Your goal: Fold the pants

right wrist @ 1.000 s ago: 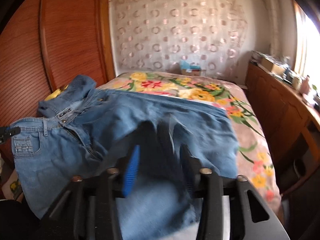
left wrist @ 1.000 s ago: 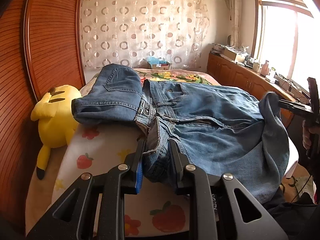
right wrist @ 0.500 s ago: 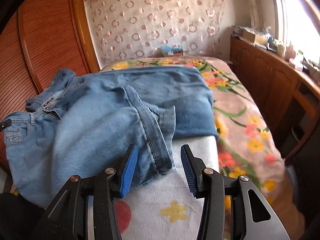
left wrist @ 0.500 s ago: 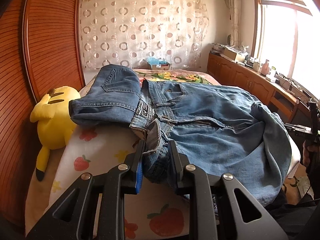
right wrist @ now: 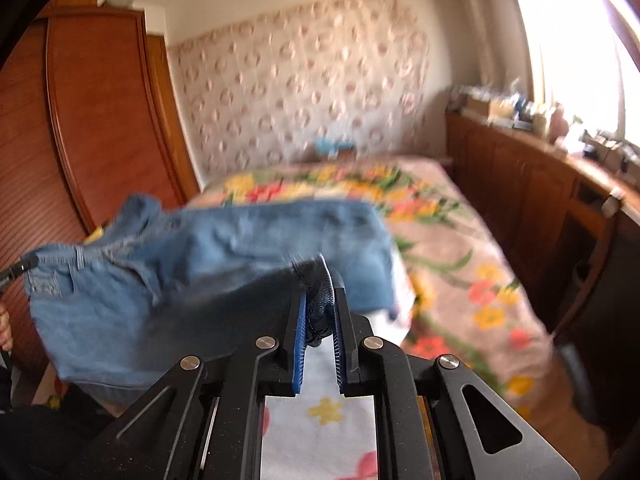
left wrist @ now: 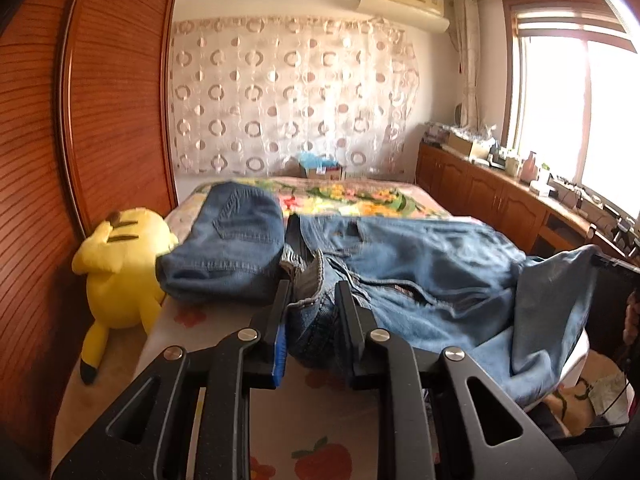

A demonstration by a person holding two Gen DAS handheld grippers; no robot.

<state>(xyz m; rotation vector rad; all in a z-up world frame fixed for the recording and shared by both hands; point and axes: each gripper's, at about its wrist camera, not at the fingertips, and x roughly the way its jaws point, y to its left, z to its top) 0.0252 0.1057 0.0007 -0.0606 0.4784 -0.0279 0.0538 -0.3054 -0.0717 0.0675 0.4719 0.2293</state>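
Blue jeans (left wrist: 400,256) lie across the near end of the bed, one part folded over at the left. My left gripper (left wrist: 312,286) is shut on the bunched waistband by the fly and holds it a little above the sheet. In the right wrist view the jaws of my right gripper (right wrist: 320,284) are closing, and the pads press on a dark fold of the jeans (right wrist: 224,240) at a leg hem, which is lifted. That raised corner hangs at the right edge of the left wrist view. The right wrist view is blurred.
A yellow plush toy (left wrist: 120,268) leans against the wooden wardrobe (left wrist: 100,120) on the left. The bed's floral cover (right wrist: 460,260) stretches beyond the jeans, with a fruit-print sheet (left wrist: 320,420) near me. Low wooden cabinets (left wrist: 480,192) with clutter run under the window.
My right gripper was open above the hem lying on the bed; now it is shut on the hem and has lifted it. My left gripper has risen slightly with the waistband.
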